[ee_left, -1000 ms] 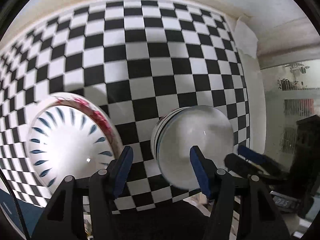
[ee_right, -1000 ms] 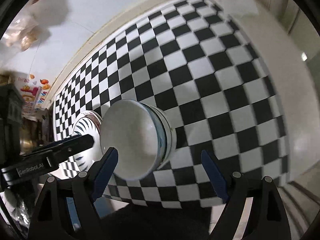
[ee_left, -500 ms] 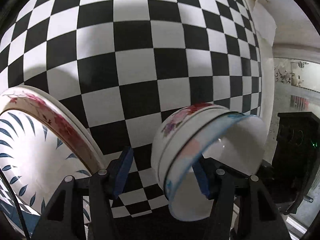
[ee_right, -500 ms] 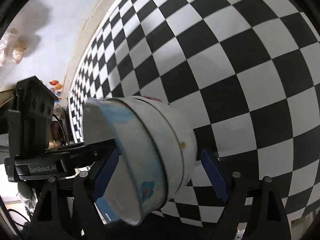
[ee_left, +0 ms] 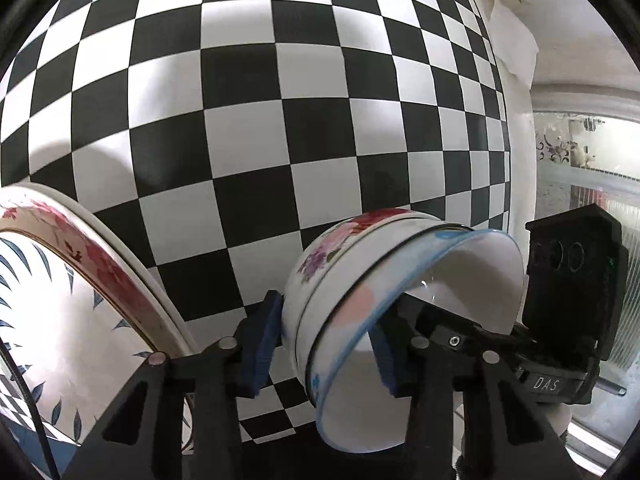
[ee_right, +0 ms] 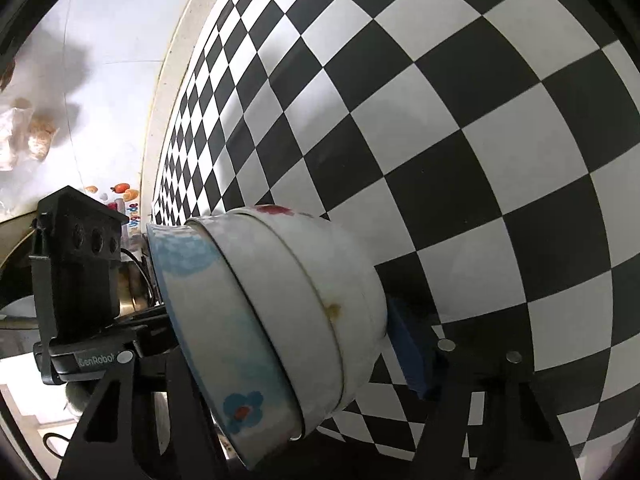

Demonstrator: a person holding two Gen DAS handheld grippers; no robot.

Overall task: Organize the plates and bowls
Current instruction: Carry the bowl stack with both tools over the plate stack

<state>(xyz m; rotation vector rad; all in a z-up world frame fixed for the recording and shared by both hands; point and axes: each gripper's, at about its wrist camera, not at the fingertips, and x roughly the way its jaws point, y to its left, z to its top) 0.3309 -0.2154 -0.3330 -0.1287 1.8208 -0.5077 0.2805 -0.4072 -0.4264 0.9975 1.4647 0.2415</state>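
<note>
A stack of nested white bowls (ee_left: 360,300) with flower prints sits on the checkered cloth; the top one has a blue rim. My left gripper (ee_left: 320,348) is shut on the near wall of the stack, one pad outside, one inside. The stack also shows in the right wrist view (ee_right: 280,320), and my right gripper (ee_right: 288,344) is shut on its opposite wall, its right pad (ee_right: 408,352) pressed against the outside. A stack of plates (ee_left: 80,300) with red-flower and blue-leaf patterns lies to the left of the bowls.
The black-and-white checkered cloth (ee_left: 280,120) covers the table. The table's right edge and a glass door (ee_left: 580,168) are at the right. A white wall (ee_right: 100,60) with hanging bags is at the left of the right wrist view.
Both grippers moved down and in around the bowl stack and closed on its walls from opposite sides. The bowls now look tilted in both views.
</note>
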